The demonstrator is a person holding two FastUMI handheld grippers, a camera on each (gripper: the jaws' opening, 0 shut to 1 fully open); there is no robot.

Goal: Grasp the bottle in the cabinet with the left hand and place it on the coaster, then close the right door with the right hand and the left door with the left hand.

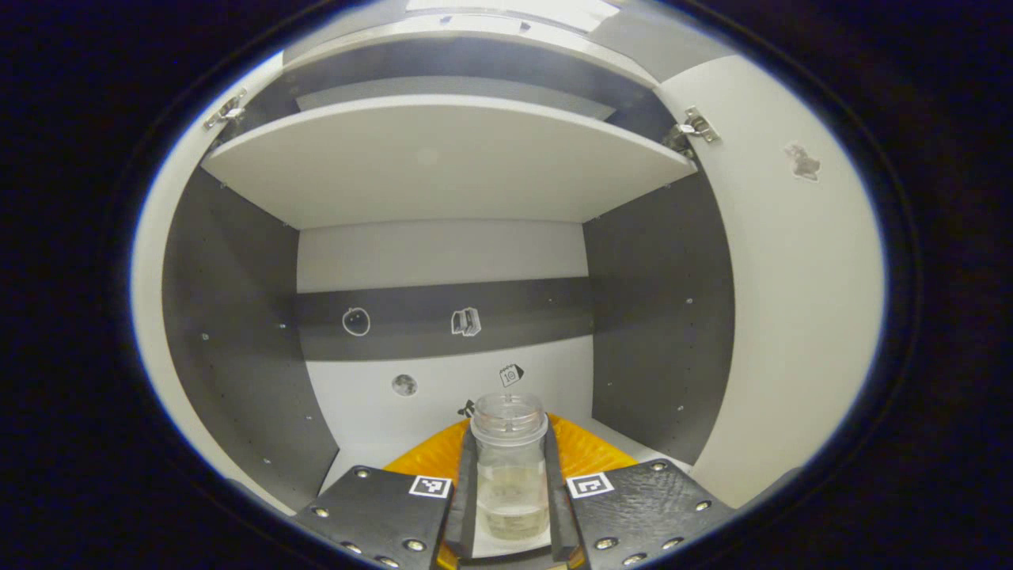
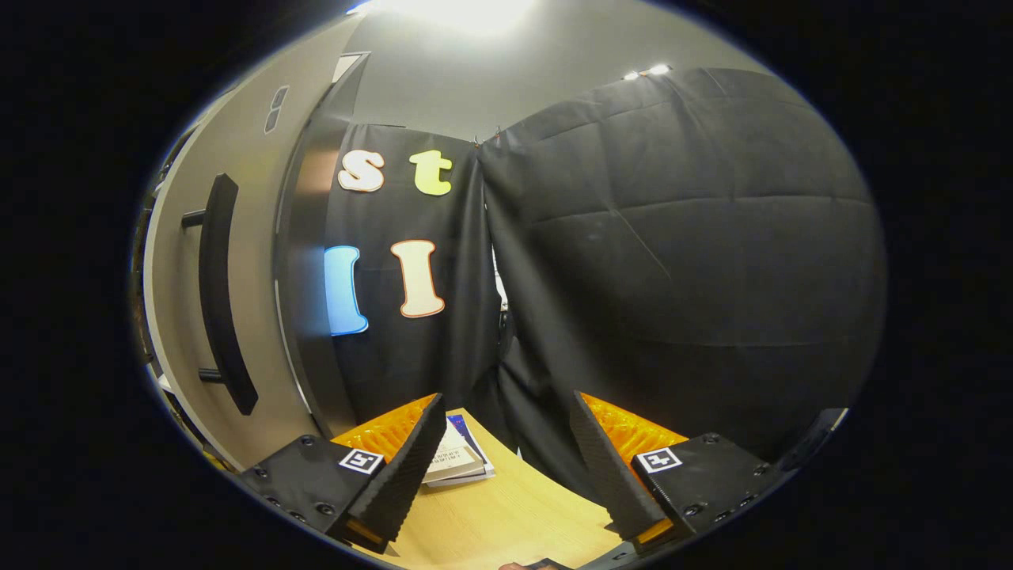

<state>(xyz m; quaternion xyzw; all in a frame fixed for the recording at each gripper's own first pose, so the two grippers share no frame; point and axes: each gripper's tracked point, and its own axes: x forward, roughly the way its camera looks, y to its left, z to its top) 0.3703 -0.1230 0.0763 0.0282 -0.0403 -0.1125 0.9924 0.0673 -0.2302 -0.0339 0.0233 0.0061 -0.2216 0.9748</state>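
In the left gripper view a clear bottle (image 1: 510,475) with a wide open mouth and some pale liquid stands upright inside the cabinet (image 1: 443,261). My left gripper (image 1: 510,507) is shut on the bottle, one finger pressing each side of its body. The inner face of the cabinet's right door (image 1: 791,317) stands open at the right, the left door's edge (image 1: 150,317) at the left. In the right gripper view my right gripper (image 2: 502,467) is open with nothing between its fingers, above a wooden tabletop (image 2: 506,514). The outer face of an open cabinet door (image 2: 253,301) with a dark bar handle (image 2: 220,293) stands to its left.
A white shelf (image 1: 443,158) spans the cabinet above the bottle. Small stickers dot the cabinet's back wall (image 1: 467,321). A booklet (image 2: 455,459) lies on the tabletop beyond my right gripper. Black cloth (image 2: 681,261) hangs behind the table.
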